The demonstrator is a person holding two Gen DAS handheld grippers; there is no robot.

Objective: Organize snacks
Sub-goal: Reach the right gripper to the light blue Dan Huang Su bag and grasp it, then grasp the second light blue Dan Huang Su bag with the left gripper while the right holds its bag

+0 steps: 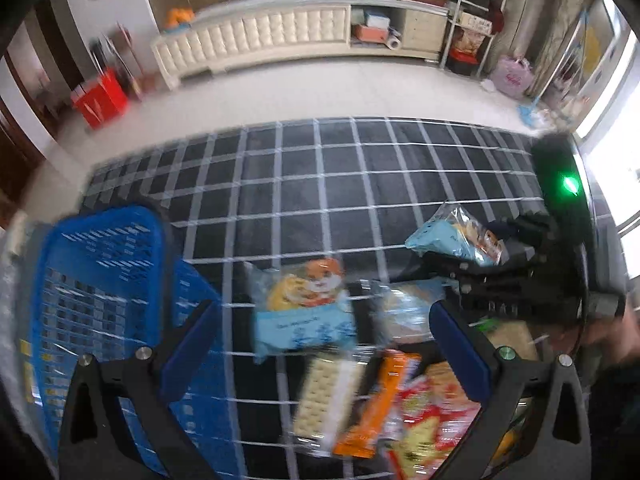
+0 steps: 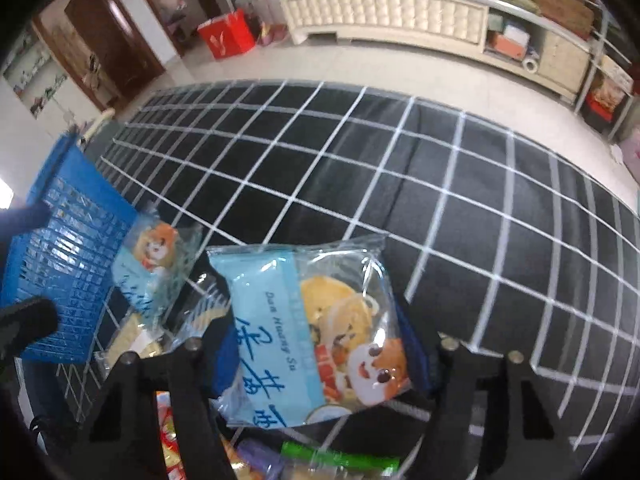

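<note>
A glossy, crinkled pastry packet, pale blue with a clear window and a cartoon animal printed on it, fills the lower middle of the right wrist view, clamped between the blue-padded fingers of the right gripper. In the left wrist view the same packet shows small at right of centre, lifted above the cloth in the black jaws of the right gripper.

A second packet of the same kind lies flat at the middle of the left wrist view; the right wrist view shows it at left, touching the wall of the blue basket. The basket is hard plastic lattice with a rounded rim, and in the left wrist view it fills the lower left.

The left gripper stands with its fingers wide apart and nothing between them. Only its camera shows the loose pile below: a clear sleeve of pale crackers, an orange wrapper and a red and yellow bag, all blurred. Only the right wrist view shows a green-edged packet at the bottom edge.

Everything rests on a black cloth with a white grid, soft and slightly rumpled. Beyond it, at the top of both views, are pale floor and a long cream cabinet with a quilted front.
</note>
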